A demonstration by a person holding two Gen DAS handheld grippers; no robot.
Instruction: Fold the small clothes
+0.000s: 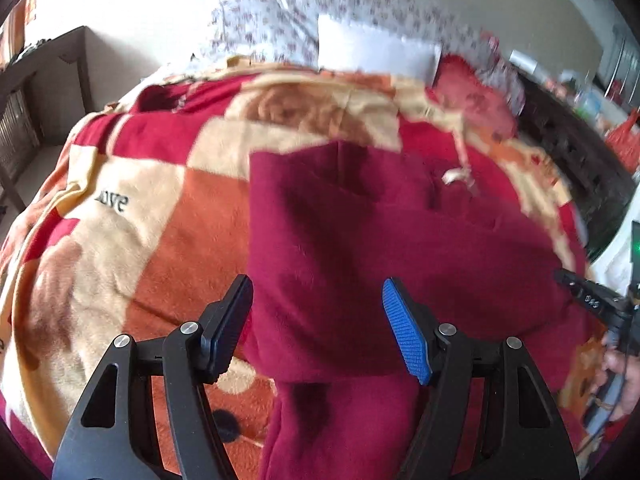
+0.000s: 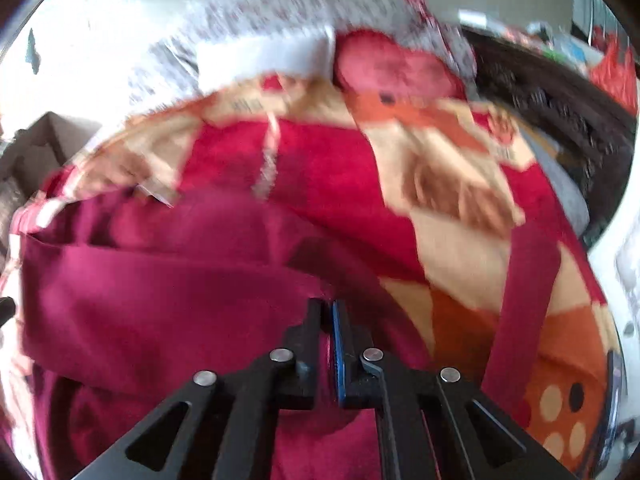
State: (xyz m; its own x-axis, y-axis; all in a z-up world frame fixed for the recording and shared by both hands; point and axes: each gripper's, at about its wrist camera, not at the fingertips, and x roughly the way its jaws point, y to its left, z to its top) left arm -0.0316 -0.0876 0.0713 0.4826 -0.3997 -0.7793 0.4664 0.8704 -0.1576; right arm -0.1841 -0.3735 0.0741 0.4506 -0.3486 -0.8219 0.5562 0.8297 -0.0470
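Note:
A maroon fleece garment [image 1: 360,240] lies spread on a red, orange and cream patterned blanket [image 1: 140,240]. A pale drawstring [image 1: 460,168] trails from its top. My left gripper [image 1: 316,284] hovers open over the garment's lower left part, one finger outside the left edge, and its pads touch no cloth. In the right wrist view the garment [image 2: 160,288] fills the left half and a fold of its edge runs into my right gripper [image 2: 327,302], which is shut on that edge. The right gripper [image 1: 580,296] also shows at the garment's right side, held by a hand [image 1: 624,372].
Floral bedding [image 1: 260,28], a white folded item [image 1: 376,48] and a red cushion [image 1: 472,100] lie at the far end of the blanket. Dark carved furniture [image 1: 568,152] borders the right side. A brown box or shelf [image 1: 60,72] stands at the left.

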